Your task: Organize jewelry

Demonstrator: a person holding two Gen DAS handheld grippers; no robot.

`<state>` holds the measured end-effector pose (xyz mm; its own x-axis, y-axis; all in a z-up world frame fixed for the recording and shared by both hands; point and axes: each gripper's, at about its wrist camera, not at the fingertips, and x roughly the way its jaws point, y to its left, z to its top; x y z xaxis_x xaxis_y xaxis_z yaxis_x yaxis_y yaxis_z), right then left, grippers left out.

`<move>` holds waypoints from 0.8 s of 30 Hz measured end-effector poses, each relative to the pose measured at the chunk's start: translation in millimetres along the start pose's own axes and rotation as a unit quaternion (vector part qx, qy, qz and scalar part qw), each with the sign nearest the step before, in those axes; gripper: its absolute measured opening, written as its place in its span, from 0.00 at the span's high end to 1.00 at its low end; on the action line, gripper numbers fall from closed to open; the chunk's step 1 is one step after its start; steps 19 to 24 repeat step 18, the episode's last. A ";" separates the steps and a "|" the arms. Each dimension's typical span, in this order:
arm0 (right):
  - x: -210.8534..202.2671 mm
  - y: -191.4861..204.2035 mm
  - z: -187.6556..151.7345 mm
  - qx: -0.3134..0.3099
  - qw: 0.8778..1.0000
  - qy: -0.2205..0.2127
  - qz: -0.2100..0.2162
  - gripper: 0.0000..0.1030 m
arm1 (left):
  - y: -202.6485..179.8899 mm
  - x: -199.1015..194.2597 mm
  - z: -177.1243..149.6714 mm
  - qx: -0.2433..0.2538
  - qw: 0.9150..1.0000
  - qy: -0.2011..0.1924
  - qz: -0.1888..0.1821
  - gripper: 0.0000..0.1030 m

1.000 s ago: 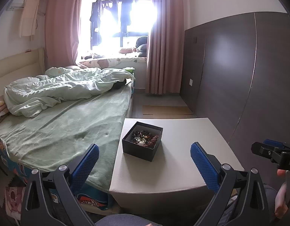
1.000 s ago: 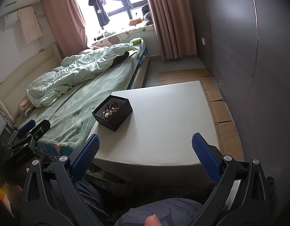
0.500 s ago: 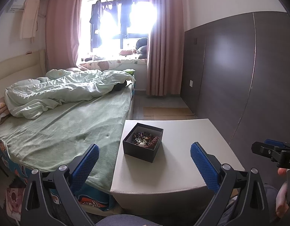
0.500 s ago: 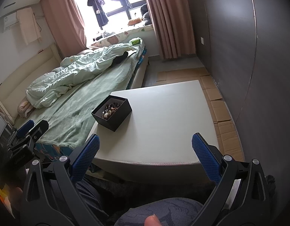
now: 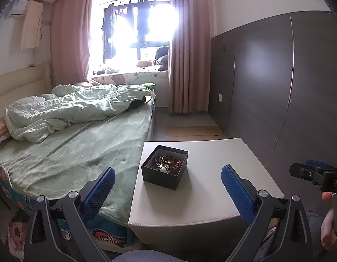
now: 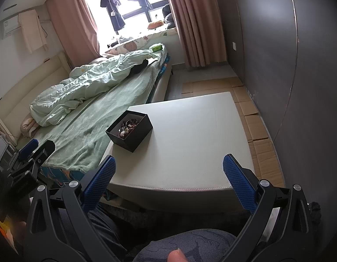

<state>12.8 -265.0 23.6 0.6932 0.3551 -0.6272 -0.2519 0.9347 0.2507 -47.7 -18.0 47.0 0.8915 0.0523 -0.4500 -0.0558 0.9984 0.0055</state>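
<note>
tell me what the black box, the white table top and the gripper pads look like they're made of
Black box: likely rigid cardboard, matte; thin straight walls, no shine.
White table top: seems padded leatherette; smooth with faint sheen, rounded front edge with a seam line.
Left gripper pads: blue, probably rubber; fine grid texture. The right gripper looks the same.

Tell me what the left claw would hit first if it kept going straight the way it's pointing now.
Probably the black jewelry box. It sits almost centered between the open left claw fingers, on the near-left part of the white table, with nothing visible in between. Depth is hard to judge, so it might pass just above the rim.
</note>
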 end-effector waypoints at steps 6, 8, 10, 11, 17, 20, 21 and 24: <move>-0.1 0.0 0.0 0.001 1.000 0.000 0.002 0.05 | -0.4 -2.4 0.3 0.002 1.000 -0.006 0.001 0.08; 0.0 0.0 -0.3 0.000 1.000 0.000 0.001 0.05 | -0.3 -2.5 0.1 0.002 1.000 -0.005 -0.001 0.08; -0.2 -0.1 -0.7 0.000 1.000 0.000 0.001 0.05 | 0.1 -2.6 0.3 0.002 1.000 -0.003 -0.003 0.08; -0.4 -0.2 -0.5 0.000 1.000 0.000 0.000 0.05 | 0.4 -2.5 0.4 0.002 1.000 -0.003 -0.003 0.08; 0.5 0.8 -1.2 -0.001 1.000 0.002 -0.004 0.05 | 2.1 -2.8 0.8 0.003 1.000 0.001 -0.004 0.08; 1.5 1.1 -1.6 -0.002 1.000 0.003 -0.007 0.05 | 2.9 -2.3 0.3 0.001 1.000 0.002 -0.003 0.08; 1.5 1.1 -1.6 -0.002 1.000 0.003 -0.007 0.05 | 2.9 -2.3 0.3 0.001 1.000 0.002 -0.003 0.08; 1.5 1.1 -1.6 -0.002 1.000 0.003 -0.007 0.05 | 2.9 -2.3 0.3 0.001 1.000 0.002 -0.003 0.08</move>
